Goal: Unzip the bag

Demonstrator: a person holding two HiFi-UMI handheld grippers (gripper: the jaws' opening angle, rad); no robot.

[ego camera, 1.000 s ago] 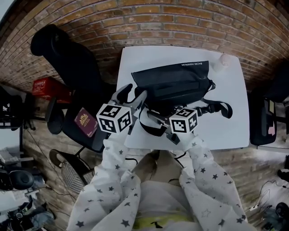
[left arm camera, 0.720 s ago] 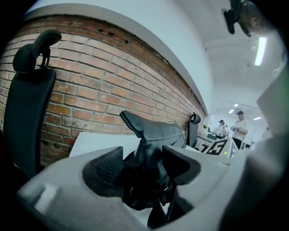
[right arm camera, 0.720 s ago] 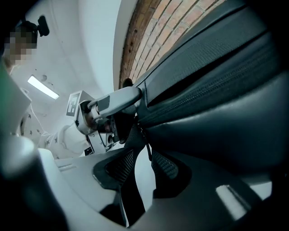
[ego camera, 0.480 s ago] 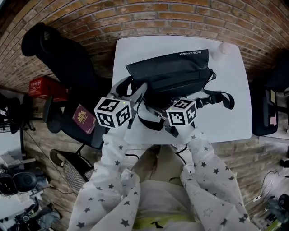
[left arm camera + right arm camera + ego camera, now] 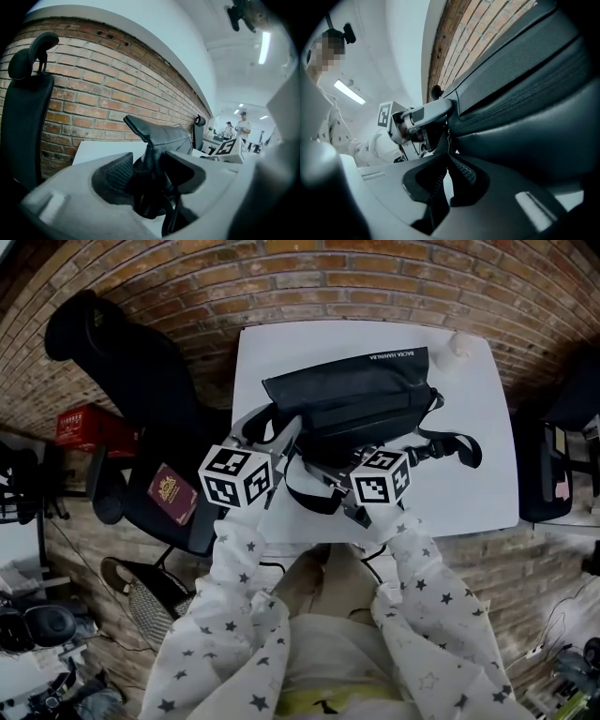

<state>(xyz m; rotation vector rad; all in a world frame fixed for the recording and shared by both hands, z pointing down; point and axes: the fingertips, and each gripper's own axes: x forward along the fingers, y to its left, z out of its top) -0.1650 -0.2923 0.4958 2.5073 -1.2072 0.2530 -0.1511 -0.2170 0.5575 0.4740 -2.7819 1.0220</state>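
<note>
Black bag sits dead ahead of both jaws. Left gripper is closing loosely round its end corner. Right gripper is closing too, nearly pinched on the pull tab, with the zip running away past its tips.

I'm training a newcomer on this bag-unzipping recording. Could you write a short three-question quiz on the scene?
1. True or false: the black bag lies on the floor.
2. What lies on the black chair? A: a dark red booklet. B: a cup. C: a phone.
3. Fill in: between the jaws of the right tool sits a thin dark ____ from the bag.

Key
1. False: it lies on the white table.
2. A.
3. tab; the jaws are closing on it.
</note>
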